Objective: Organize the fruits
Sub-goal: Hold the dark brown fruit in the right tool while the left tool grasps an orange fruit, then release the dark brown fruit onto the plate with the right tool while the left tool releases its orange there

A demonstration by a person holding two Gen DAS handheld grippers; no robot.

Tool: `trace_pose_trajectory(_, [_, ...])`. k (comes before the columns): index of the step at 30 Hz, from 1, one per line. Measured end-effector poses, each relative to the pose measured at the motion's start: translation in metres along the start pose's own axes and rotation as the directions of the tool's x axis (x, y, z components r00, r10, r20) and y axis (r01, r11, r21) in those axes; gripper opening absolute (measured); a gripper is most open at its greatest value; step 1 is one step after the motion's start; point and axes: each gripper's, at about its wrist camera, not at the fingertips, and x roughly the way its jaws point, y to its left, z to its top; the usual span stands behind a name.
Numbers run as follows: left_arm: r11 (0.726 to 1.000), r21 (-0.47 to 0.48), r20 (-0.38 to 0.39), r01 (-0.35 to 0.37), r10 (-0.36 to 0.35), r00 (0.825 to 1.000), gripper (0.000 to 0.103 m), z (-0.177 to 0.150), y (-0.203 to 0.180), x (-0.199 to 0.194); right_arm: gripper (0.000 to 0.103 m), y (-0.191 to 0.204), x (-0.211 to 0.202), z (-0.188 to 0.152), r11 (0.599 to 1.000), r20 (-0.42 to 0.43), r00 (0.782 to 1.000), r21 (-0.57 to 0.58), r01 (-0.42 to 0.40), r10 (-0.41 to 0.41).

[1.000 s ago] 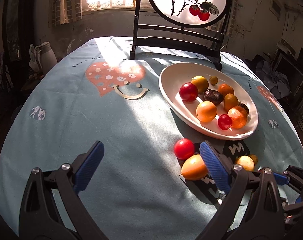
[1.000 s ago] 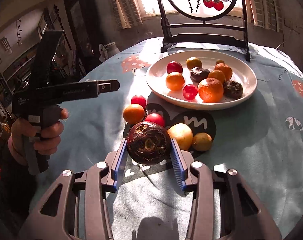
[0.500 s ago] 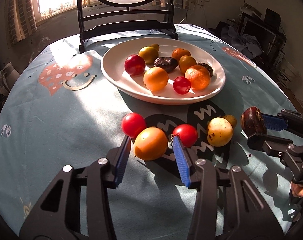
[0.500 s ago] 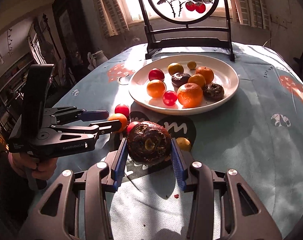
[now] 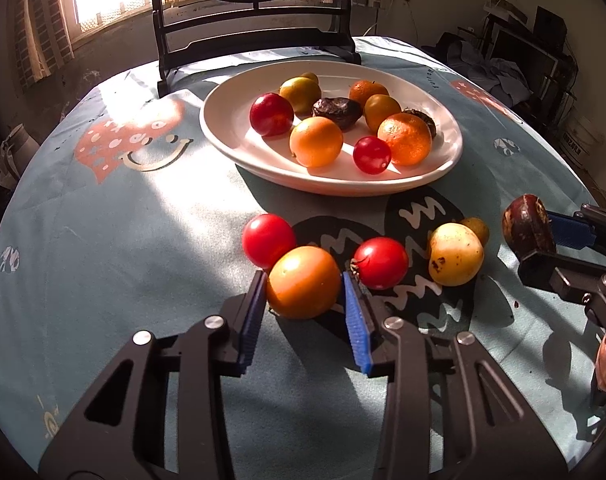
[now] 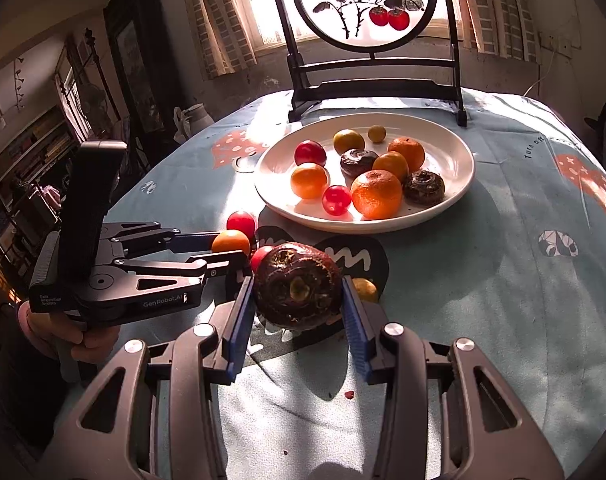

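My left gripper (image 5: 302,294) has its jaws closing around an orange fruit (image 5: 301,280) on the blue tablecloth, and both blue pads touch its sides. Seen from the right wrist, the same left gripper (image 6: 227,250) lies low over that orange fruit (image 6: 230,241). My right gripper (image 6: 295,294) is shut on a dark brown round fruit (image 6: 297,290), held just above the cloth. A white plate (image 5: 235,140) beyond holds several fruits. Two red tomatoes (image 5: 267,240) (image 5: 381,262), a pale yellow fruit (image 5: 455,259) and a small yellow one (image 5: 477,226) lie loose beside the orange.
A black wooden stand with a round painted panel (image 5: 255,36) rises behind the plate. The round table's edge curves away on the left and right. A person's hand (image 6: 83,336) grips the left gripper's handle at the left. Shelves and furniture stand beyond the table.
The left gripper swung right from bare cloth to the loose fruits and its wide jaws came in around the orange fruit. The right gripper kept hold of the dark fruit, barely moving.
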Motion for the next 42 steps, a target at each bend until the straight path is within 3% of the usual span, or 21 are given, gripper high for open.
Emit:
trace_pose_trajectory(10, [0.999,-0.023,0.06,0.041,-0.039,0.997,0.038,0.003,0.0,-0.021,0.043,0.009,0.002,-0.001,0.998,0.041,0.999,-0.064,0.0,0.003])
trace_pose_trajectory(16, [0.99,-0.095,0.143,0.107,-0.092,0.985,0.038,0.019,0.0,-0.038,0.043,0.01,-0.003,0.009,0.996,0.121,0.99,-0.063,-0.067,0.074])
trace_pose_trajectory(21, [0.989,-0.12,0.178,0.09,-0.067,0.982,0.038,0.046,-0.001,-0.032,0.043,-0.019,0.005,0.035,0.999,0.197,0.98,0.052,-0.012,0.002])
trace_pose_trajectory(26, [0.984,-0.171,0.168,0.04,-0.011,0.986,0.038,0.083,0.01,-0.002,0.043,-0.06,0.024,0.061,0.985,0.209,0.974,0.163,0.055,-0.089])
trace_pose_trajectory(36, [0.975,-0.22,0.124,-0.011,0.039,0.992,0.038,0.102,0.029,0.032,0.043,-0.087,0.07,0.085,0.984,0.155,0.981,0.156,0.09,-0.114])
trace_pose_trajectory(39, [0.975,-0.222,0.114,-0.022,0.049,0.992,0.04,0.101,0.028,0.031,0.056,-0.085,0.073,0.085,0.982,0.138,0.982,0.155,0.105,-0.127])
trace_pose_trajectory(40, [0.971,-0.232,0.106,-0.052,0.079,0.991,0.061,0.1,0.028,0.028,0.058,-0.083,0.069,0.085,0.981,0.14,0.981,0.161,0.112,-0.135])
trace_pose_trajectory(42, [0.959,-0.263,0.143,-0.107,0.148,0.979,0.085,0.096,0.028,0.009,0.058,-0.079,0.057,0.084,0.984,0.153,0.983,0.16,0.072,-0.097])
